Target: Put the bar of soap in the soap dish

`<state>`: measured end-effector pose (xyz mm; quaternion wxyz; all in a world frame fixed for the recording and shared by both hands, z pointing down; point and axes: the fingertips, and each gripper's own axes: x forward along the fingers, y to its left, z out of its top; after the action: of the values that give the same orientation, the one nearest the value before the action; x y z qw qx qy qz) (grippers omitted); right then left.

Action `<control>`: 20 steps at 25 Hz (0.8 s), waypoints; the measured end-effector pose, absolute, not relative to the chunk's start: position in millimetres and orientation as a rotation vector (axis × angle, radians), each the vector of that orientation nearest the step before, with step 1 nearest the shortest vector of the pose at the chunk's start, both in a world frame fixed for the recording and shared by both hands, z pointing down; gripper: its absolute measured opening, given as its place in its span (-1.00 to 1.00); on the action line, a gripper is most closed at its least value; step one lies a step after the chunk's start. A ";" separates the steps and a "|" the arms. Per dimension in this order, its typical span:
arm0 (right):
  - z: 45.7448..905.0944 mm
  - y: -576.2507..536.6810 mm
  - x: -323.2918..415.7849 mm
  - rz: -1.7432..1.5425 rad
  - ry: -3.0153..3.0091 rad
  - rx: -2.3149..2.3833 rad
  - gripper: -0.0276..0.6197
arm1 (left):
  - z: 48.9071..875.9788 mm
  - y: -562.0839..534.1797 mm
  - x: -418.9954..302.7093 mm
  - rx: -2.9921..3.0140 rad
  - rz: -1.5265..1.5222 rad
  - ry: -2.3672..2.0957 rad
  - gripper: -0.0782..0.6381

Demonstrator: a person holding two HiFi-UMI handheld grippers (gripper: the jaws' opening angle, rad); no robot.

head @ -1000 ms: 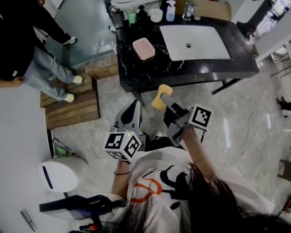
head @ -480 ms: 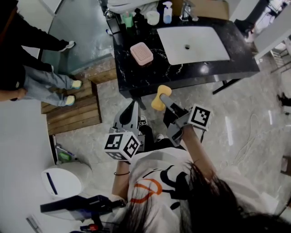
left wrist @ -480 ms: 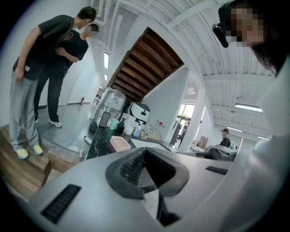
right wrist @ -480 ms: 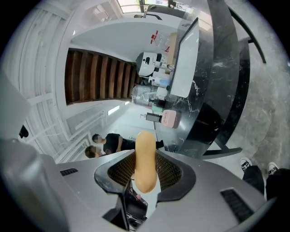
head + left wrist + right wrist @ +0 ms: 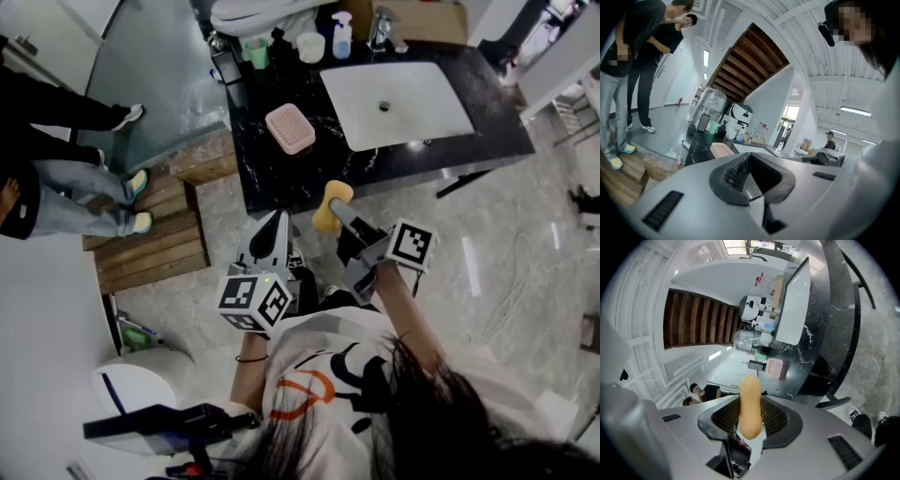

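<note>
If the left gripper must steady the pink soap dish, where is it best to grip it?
Probably across its shorter width, on the two long rims, coming from above: the soap dish lies flat and open side up on the counter, with nothing touching its sides.

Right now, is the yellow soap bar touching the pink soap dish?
Apart. The head view shows the yellow bar of soap clamped in the right gripper at the black counter front edge, with bare counter between it and the pink soap dish.
</note>
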<state>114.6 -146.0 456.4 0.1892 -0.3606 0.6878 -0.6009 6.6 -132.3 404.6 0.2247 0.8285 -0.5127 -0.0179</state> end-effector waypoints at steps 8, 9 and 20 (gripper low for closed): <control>455.5 -179.4 103.7 -1.679 1.921 -1.058 -0.46 | 406.5 -172.4 -1.4 2.304 -0.038 -1.360 -0.77; 455.1 -183.0 101.5 -1.682 1.914 -1.060 -0.46 | 406.9 -177.1 -3.2 2.305 -0.034 -1.353 -0.77; 456.6 -225.2 79.0 -1.669 1.882 -1.127 -0.46 | 412.9 -227.1 -23.9 2.326 -0.032 -1.276 -0.77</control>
<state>79.0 -225.2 456.6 0.1914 -0.4012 0.6701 -0.5945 -23.9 -227.1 412.9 0.2415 0.8507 -0.4667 -0.0117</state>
